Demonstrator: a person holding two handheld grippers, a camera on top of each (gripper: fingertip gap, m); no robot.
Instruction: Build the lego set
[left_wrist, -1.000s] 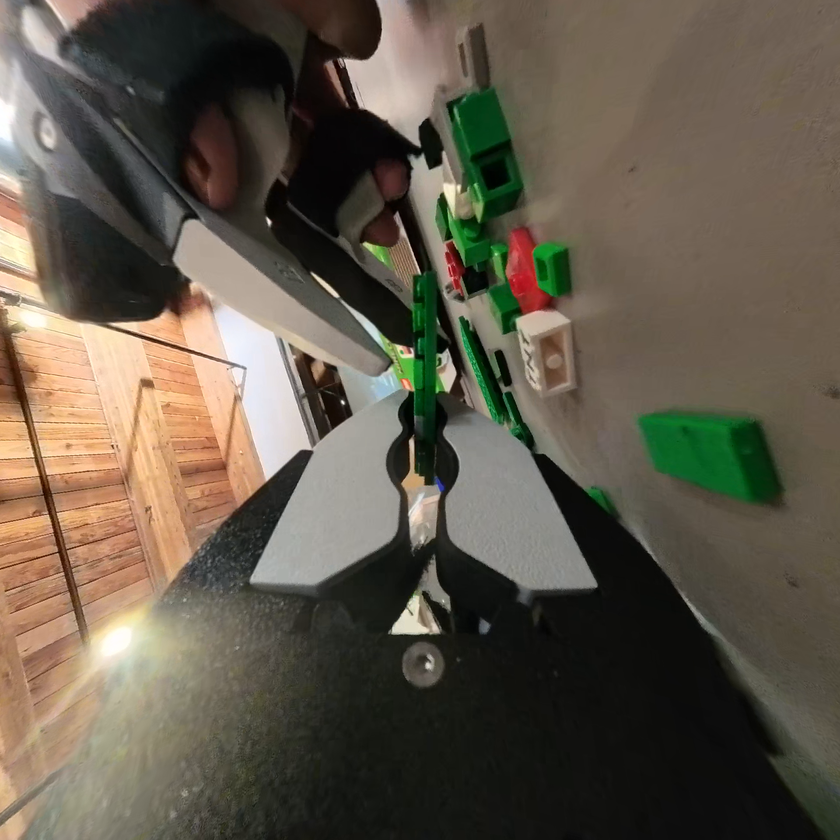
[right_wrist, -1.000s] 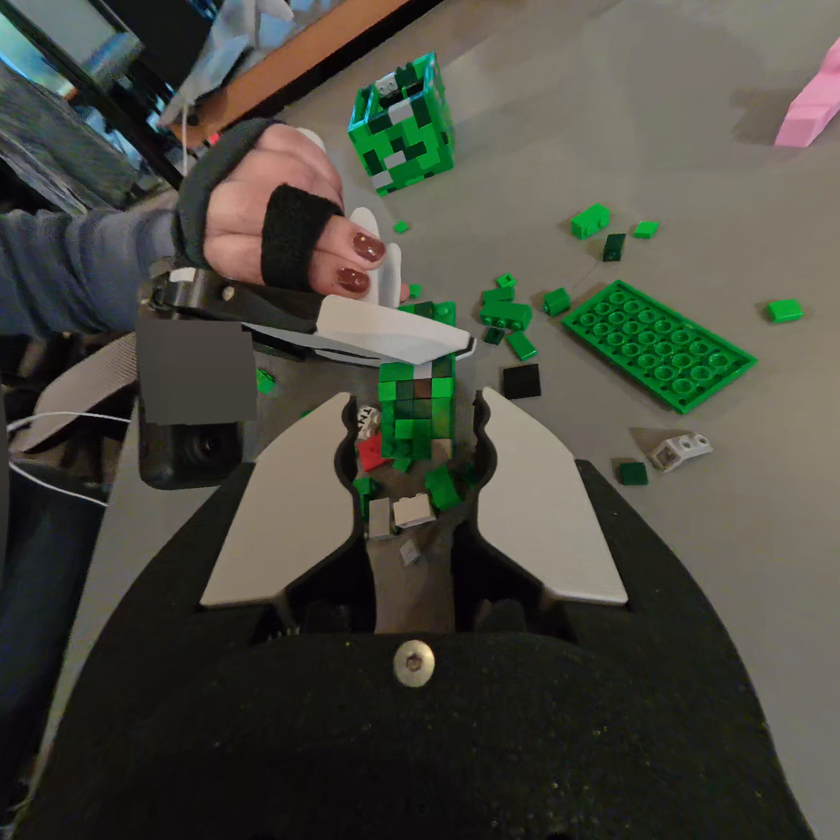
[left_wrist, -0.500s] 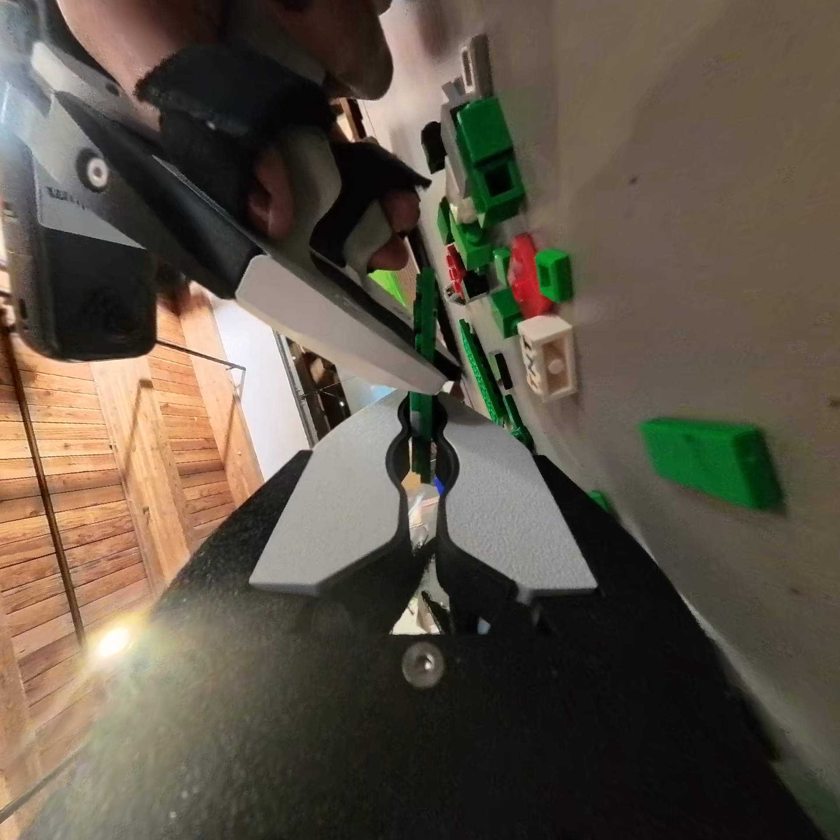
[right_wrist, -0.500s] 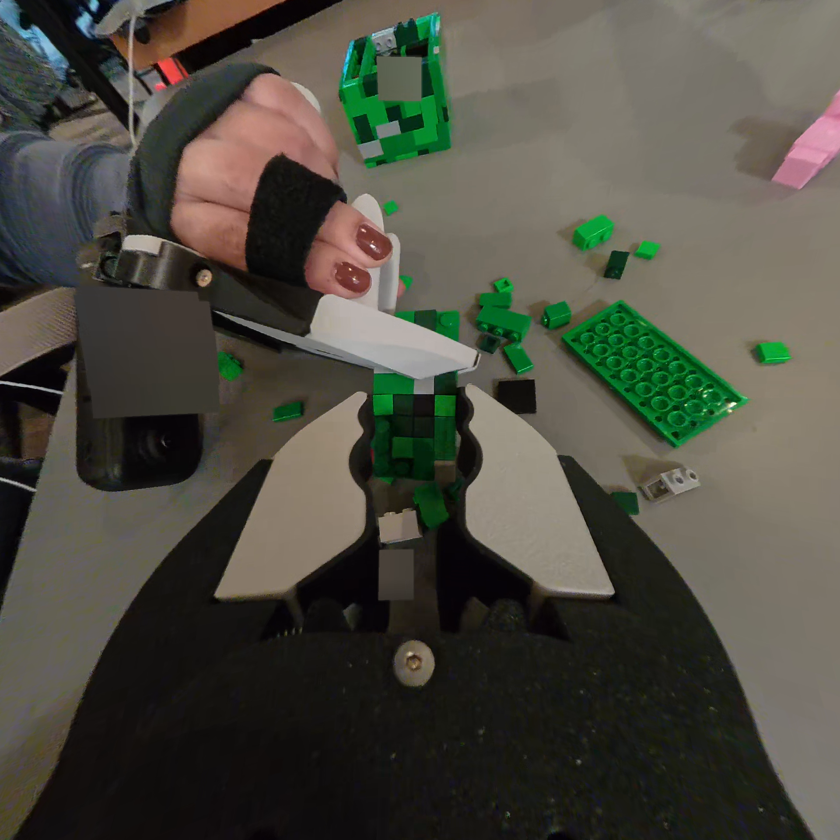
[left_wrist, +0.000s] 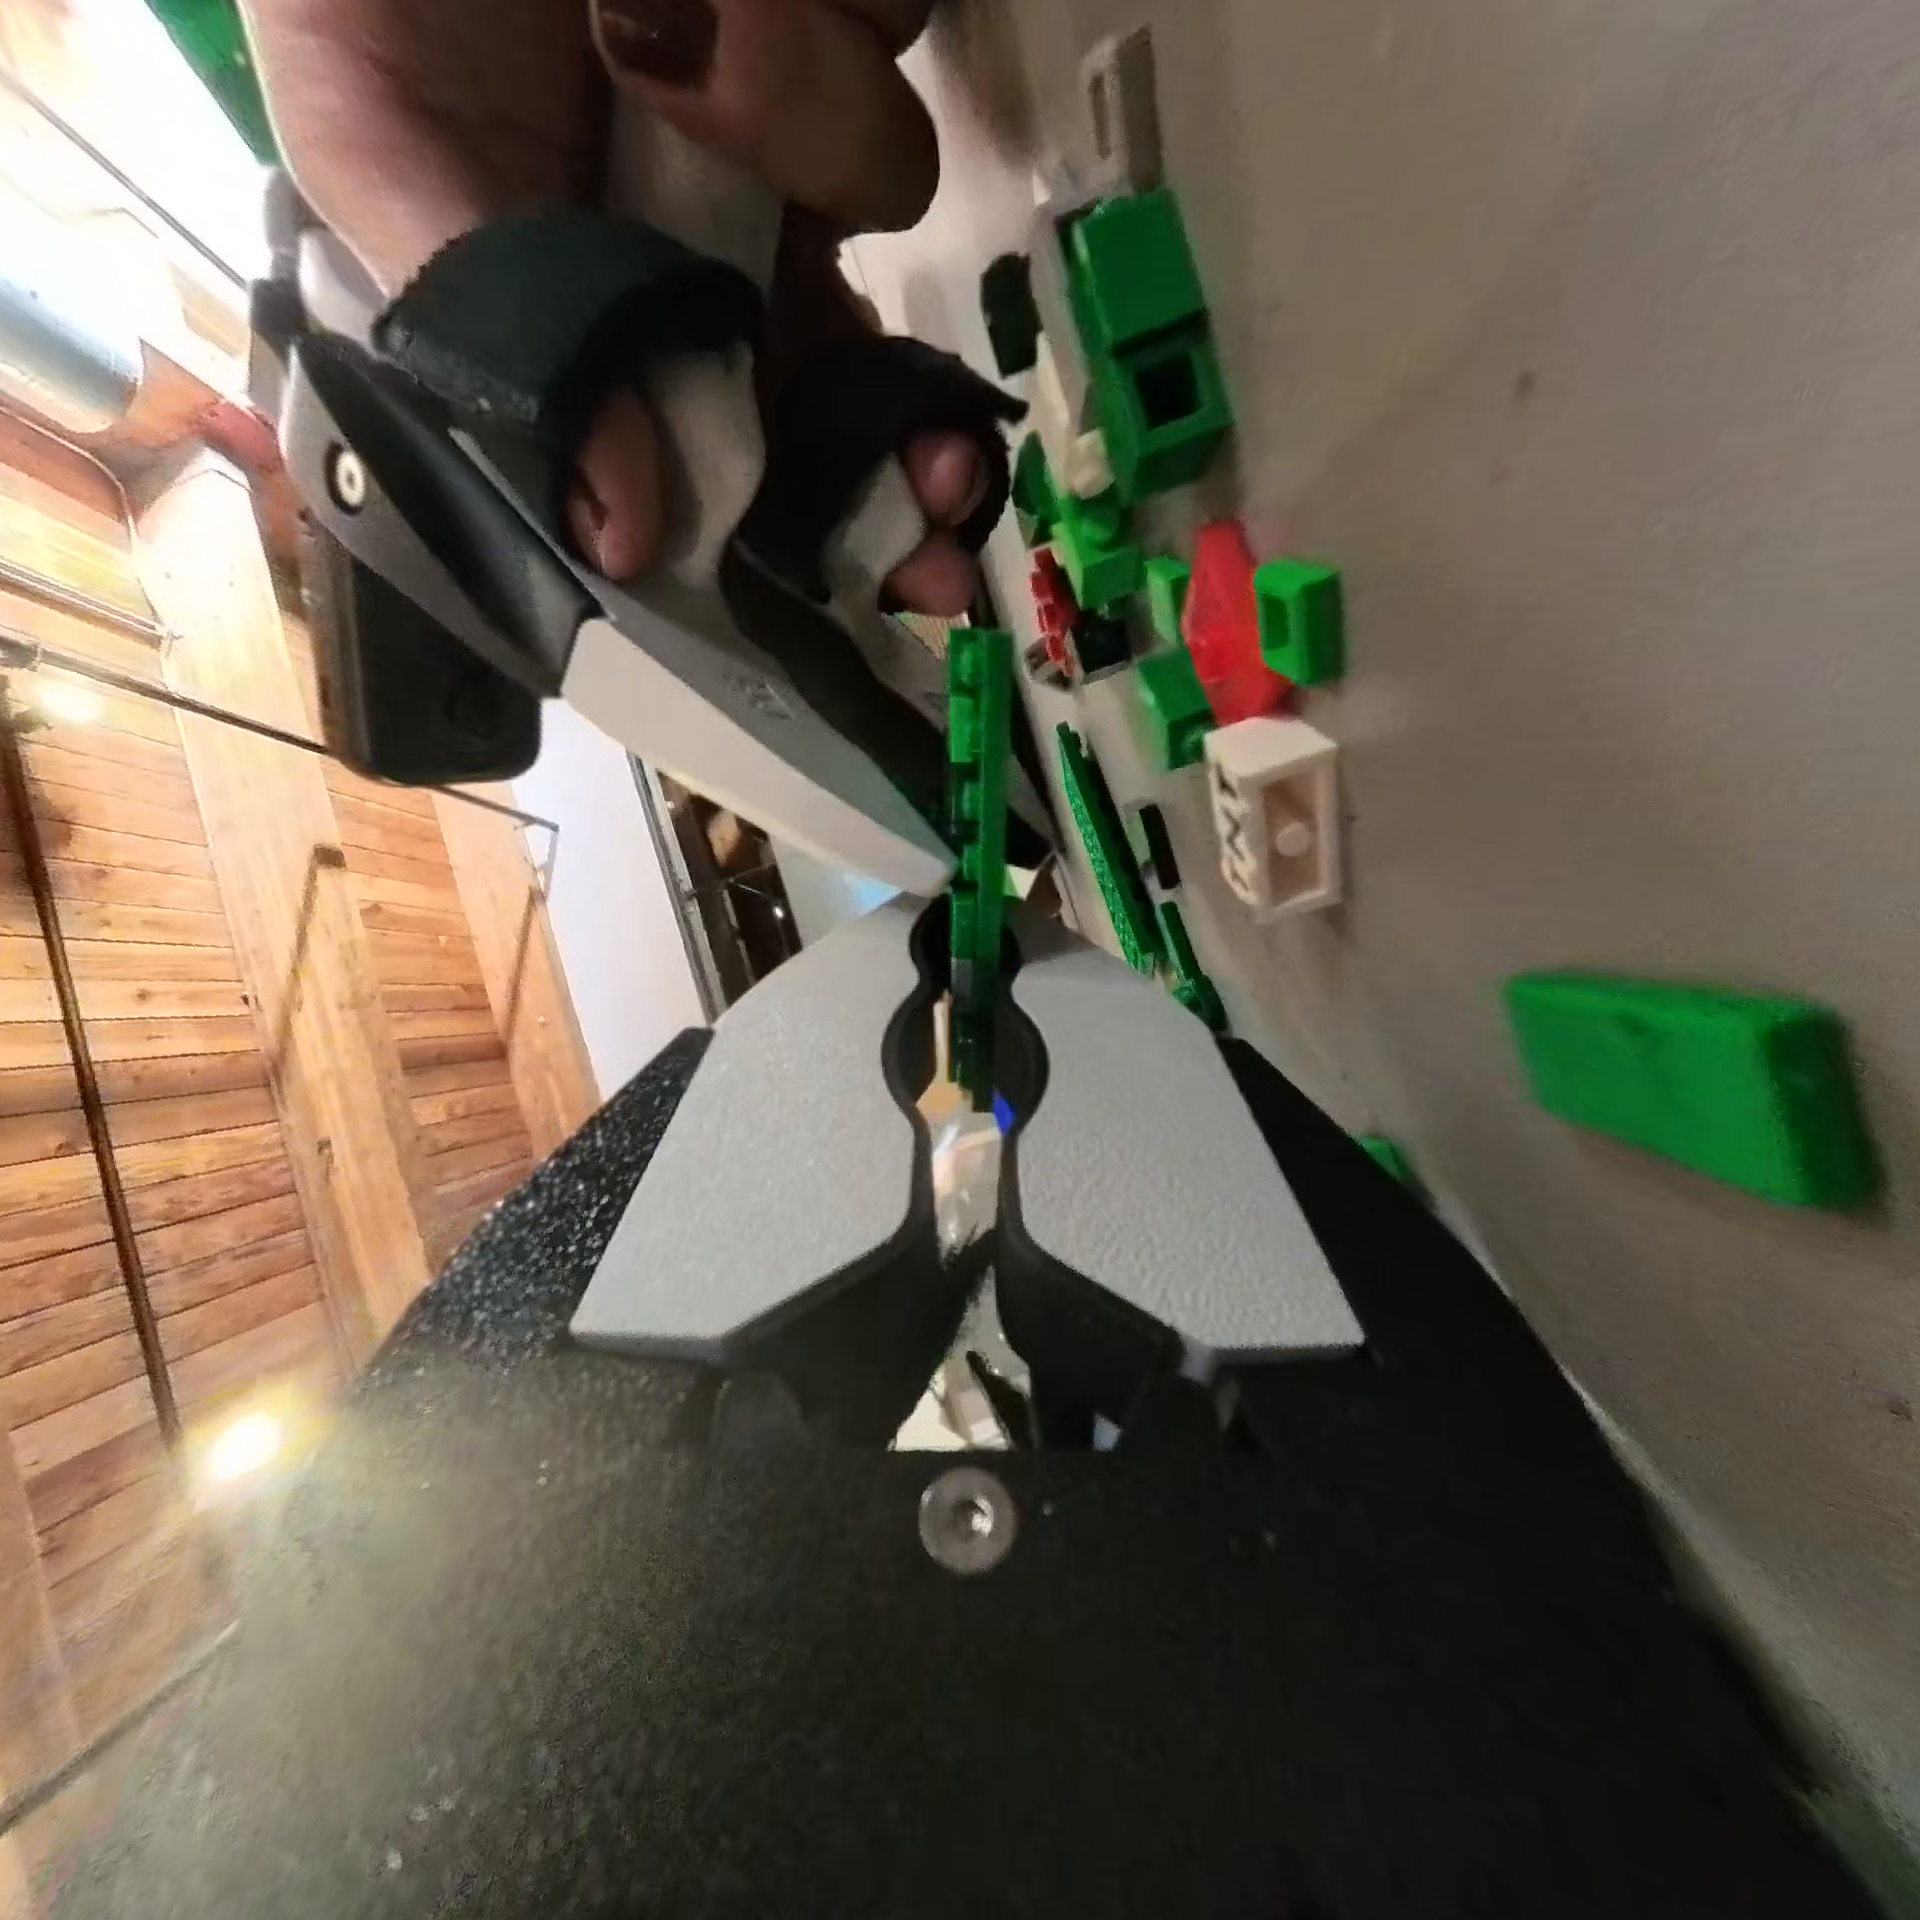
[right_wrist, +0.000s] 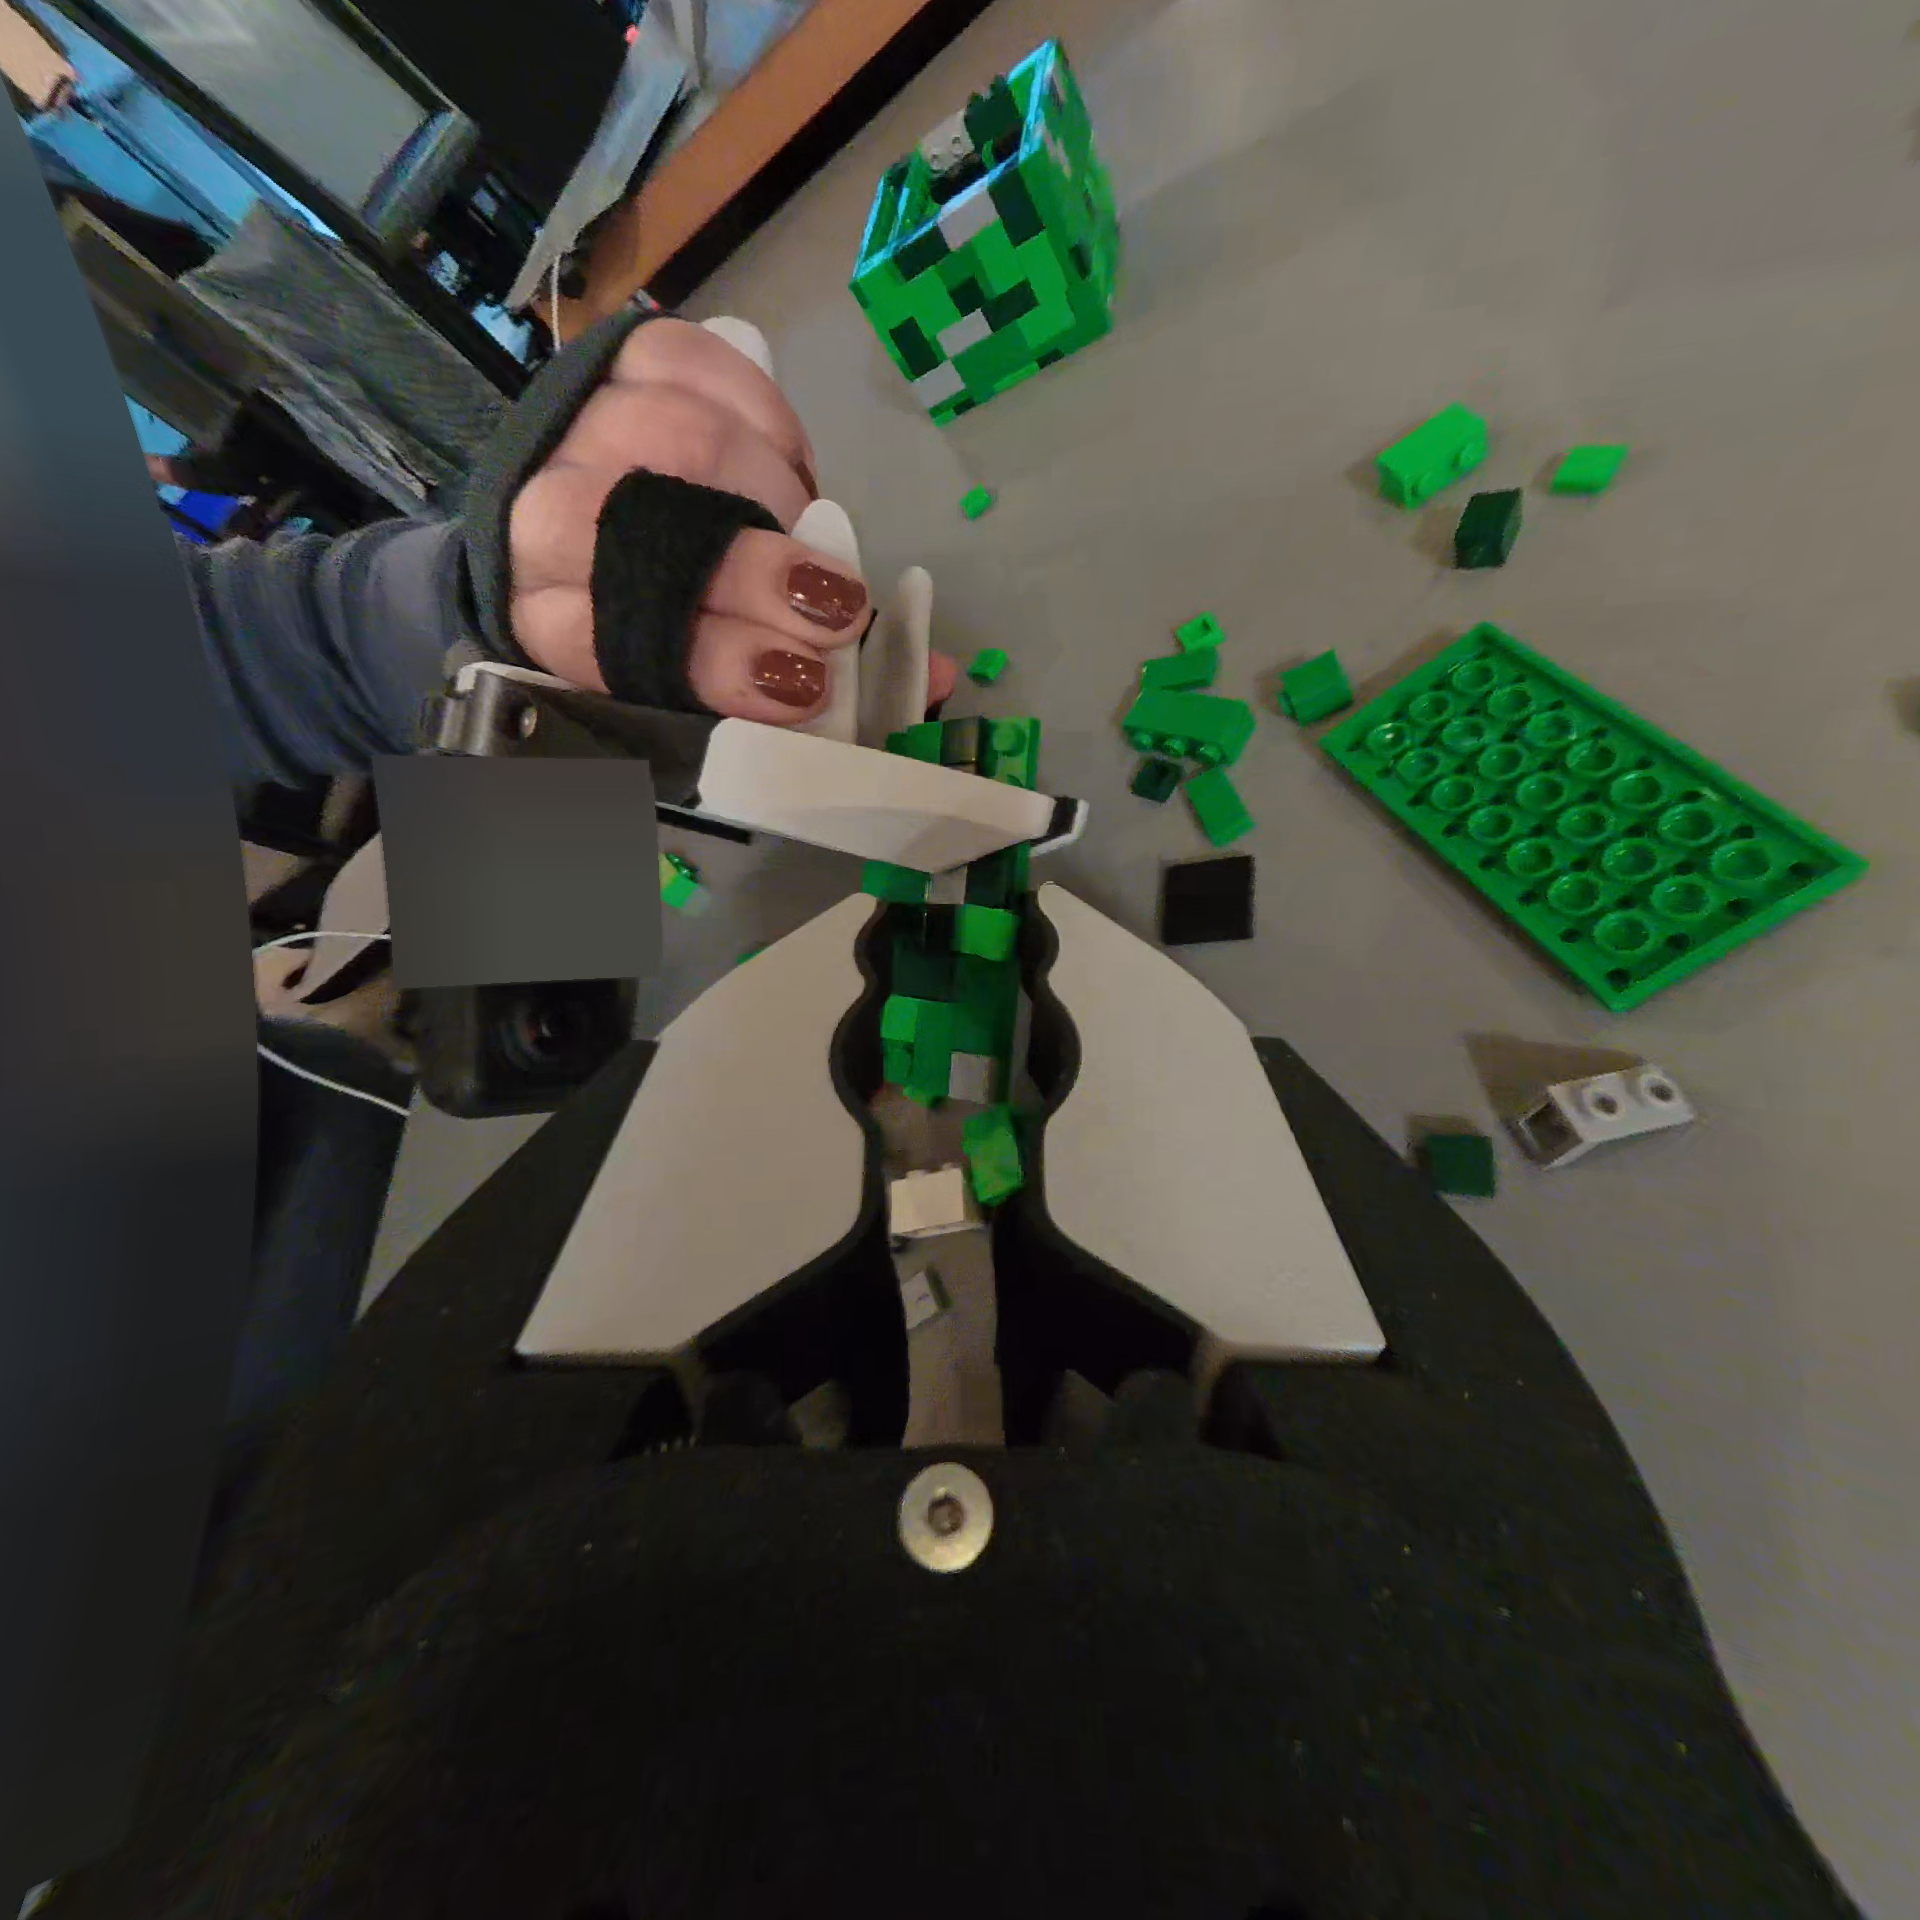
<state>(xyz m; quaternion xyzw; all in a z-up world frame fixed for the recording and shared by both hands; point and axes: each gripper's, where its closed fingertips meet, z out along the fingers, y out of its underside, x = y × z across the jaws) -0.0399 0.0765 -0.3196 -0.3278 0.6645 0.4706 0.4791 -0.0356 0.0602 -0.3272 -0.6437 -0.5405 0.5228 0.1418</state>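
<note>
Because our left gripper (left_wrist: 977, 997) pinches the green brick panel (left_wrist: 977, 831) flat across its thin faces, we see it edge-on in the left wrist view, held above the grey table (left_wrist: 1662, 416) with the loose bricks beneath. From the right wrist view our right gripper (right_wrist: 956, 997) flanks the same panel (right_wrist: 961, 966) by its side edges; its fingers sit against the bricks, though we cannot tell whether they press or only touch.

We judge the panel light and stiff along its length but fragile: it is a mosaic of small pieces, and a twist or a squeeze across a seam could pop it apart. The smooth plastic may also slip. The safest hold looks to be low and across the flat faces, where the left gripper already has it, with the right steadying the edges.

Room is tight. The left gripper's white finger (right_wrist: 894, 810) crosses right over the panel, so the two tools nearly touch. Beyond lie the green base plate (right_wrist: 1590, 810), a black tile (right_wrist: 1205, 899) and the finished green cube (right_wrist: 987, 239), well apart; open table lies to our right.
</note>
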